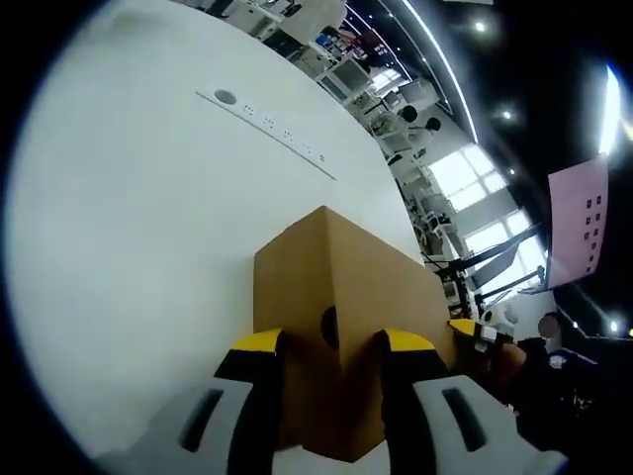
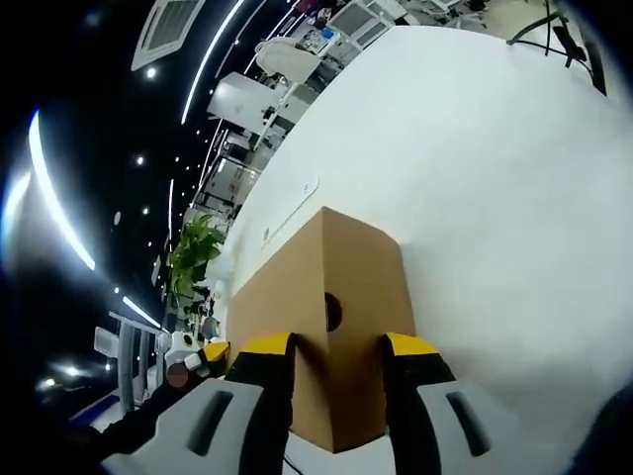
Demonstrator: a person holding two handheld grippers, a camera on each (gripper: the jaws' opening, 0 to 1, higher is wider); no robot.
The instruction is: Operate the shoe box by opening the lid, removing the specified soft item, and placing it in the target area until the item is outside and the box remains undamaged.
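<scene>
Shoe box, lid shut, tools astride corners

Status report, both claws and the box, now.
Left claw and right claw open, each astride a box end. Shoe box closed on white table. Nothing in the way.

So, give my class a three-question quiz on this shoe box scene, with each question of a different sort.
1. True or false: the lid of the cardboard box is already off.
2. Multiple choice: what does the box stand on? A) a white table B) a wooden floor C) a green mat
3. Fill in: the tips of the left gripper and of the right gripper are coloured ____.

Key: 1 false, the box is closed. 2 A, the white table. 3 yellow.
</scene>
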